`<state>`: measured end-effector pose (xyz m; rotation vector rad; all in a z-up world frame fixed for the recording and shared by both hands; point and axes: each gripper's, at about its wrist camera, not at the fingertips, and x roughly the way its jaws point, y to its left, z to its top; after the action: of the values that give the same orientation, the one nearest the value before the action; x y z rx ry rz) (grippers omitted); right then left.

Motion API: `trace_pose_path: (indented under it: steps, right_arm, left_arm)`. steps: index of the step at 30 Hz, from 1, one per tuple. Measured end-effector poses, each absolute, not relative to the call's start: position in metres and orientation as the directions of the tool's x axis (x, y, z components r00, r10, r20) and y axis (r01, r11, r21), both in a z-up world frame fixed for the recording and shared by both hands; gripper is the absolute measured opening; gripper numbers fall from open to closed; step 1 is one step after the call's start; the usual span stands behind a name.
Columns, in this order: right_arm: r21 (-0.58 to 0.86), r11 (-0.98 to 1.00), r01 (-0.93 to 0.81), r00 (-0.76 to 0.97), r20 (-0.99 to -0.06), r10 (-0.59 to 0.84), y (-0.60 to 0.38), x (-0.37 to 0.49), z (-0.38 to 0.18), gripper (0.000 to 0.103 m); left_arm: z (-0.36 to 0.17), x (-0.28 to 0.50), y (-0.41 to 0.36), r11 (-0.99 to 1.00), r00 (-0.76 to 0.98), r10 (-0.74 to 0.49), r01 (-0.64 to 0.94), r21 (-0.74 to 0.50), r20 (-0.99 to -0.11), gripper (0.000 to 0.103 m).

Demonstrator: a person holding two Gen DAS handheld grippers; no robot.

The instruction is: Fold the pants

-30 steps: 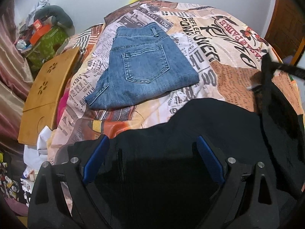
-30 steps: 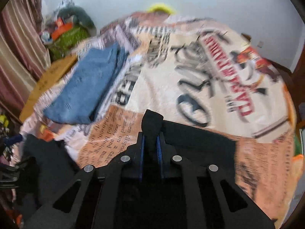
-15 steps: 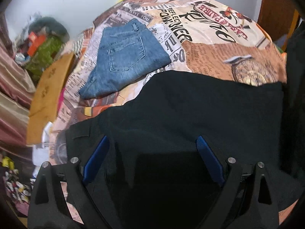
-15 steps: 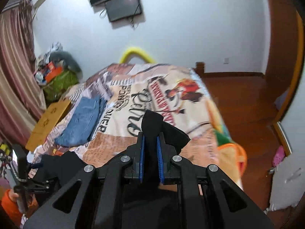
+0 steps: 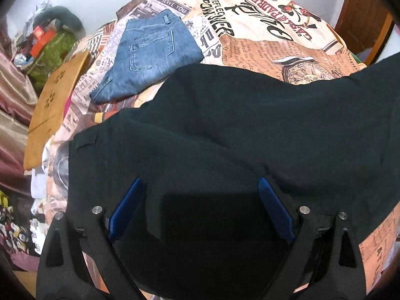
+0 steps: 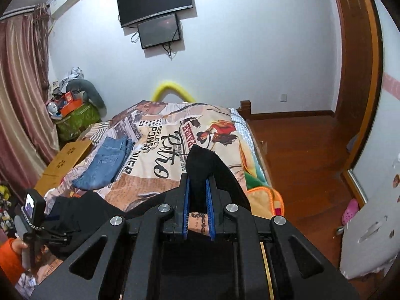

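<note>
Black pants [image 5: 250, 130] lie across the near part of the printed bed cover [image 5: 270, 42]. My left gripper [image 5: 200, 192] is open, hovering over the pants' near left part with its blue pads [image 5: 273, 206] wide apart. My right gripper [image 6: 198, 182] is shut on an end of the black pants [image 6: 207, 165] and holds it lifted above the bed's right side. The cloth hangs from it down to the bed. The left gripper also shows in the right wrist view [image 6: 37, 222] at the lower left.
Folded blue jeans [image 5: 150, 52] lie on the far left of the bed. A wooden board [image 5: 52, 105] leans at the left bed edge. Clutter and a green box [image 6: 75, 115] sit by the curtain. Wooden floor [image 6: 300, 155] and a door frame are to the right.
My right gripper has lifted the pants end high and tilted up toward the wall. The black cloth has spread across the left wrist view. The left gripper stays open.
</note>
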<state>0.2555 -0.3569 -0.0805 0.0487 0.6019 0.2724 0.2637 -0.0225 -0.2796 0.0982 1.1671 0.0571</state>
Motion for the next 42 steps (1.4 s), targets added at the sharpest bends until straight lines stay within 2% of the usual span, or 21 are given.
trace_pose_path:
  steps: [6, 10, 18, 25, 32, 37, 40, 42]
  right_arm:
    - [0.093, 0.962, -0.258, 0.808, -0.525, 0.267, -0.349, 0.25, -0.084, 0.011]
    - [0.119, 0.971, -0.209, 0.775, -0.585, 0.239, -0.371, 0.242, -0.114, 0.011]
    - [0.2, 0.977, -0.075, 0.596, -0.776, 0.205, -0.417, 0.208, -0.225, 0.011]
    - [0.284, 0.959, 0.026, 0.504, -0.832, 0.233, -0.43, 0.182, -0.282, 0.011]
    - [0.224, 0.968, 0.116, 0.446, -0.882, 0.151, -0.435, 0.17, -0.298, 0.012]
    - [0.205, 0.969, 0.138, 0.482, -0.869, 0.115, -0.443, 0.167, -0.271, 0.013]
    - [0.168, 0.982, 0.089, 0.529, -0.843, 0.096, -0.43, 0.174, -0.243, 0.023]
    - [0.146, 0.988, 0.041, 0.568, -0.817, 0.097, -0.414, 0.18, -0.226, 0.035]
  left_arm:
    - [-0.281, 0.261, -0.026, 0.995, 0.386, 0.092, 0.003, 0.101, -0.918, 0.094]
    - [-0.281, 0.259, -0.028, 0.993, 0.394, 0.103, 0.012, 0.117, -0.913, 0.094]
    - [-0.285, 0.258, -0.032, 0.997, 0.391, 0.07, 0.005, 0.078, -0.918, 0.101]
    - [-0.285, 0.257, -0.032, 0.997, 0.392, 0.068, 0.006, 0.076, -0.917, 0.101]
    - [-0.285, 0.255, -0.028, 0.999, 0.399, 0.046, 0.002, 0.052, -0.916, 0.101]
    - [-0.276, 0.254, -0.02, 0.998, 0.413, 0.039, 0.02, 0.052, -0.91, 0.1]
    - [-0.265, 0.251, -0.006, 0.997, 0.452, 0.068, -0.002, 0.075, -0.889, 0.1]
    - [-0.255, 0.251, 0.008, 0.997, 0.476, 0.082, -0.024, 0.08, -0.876, 0.1]
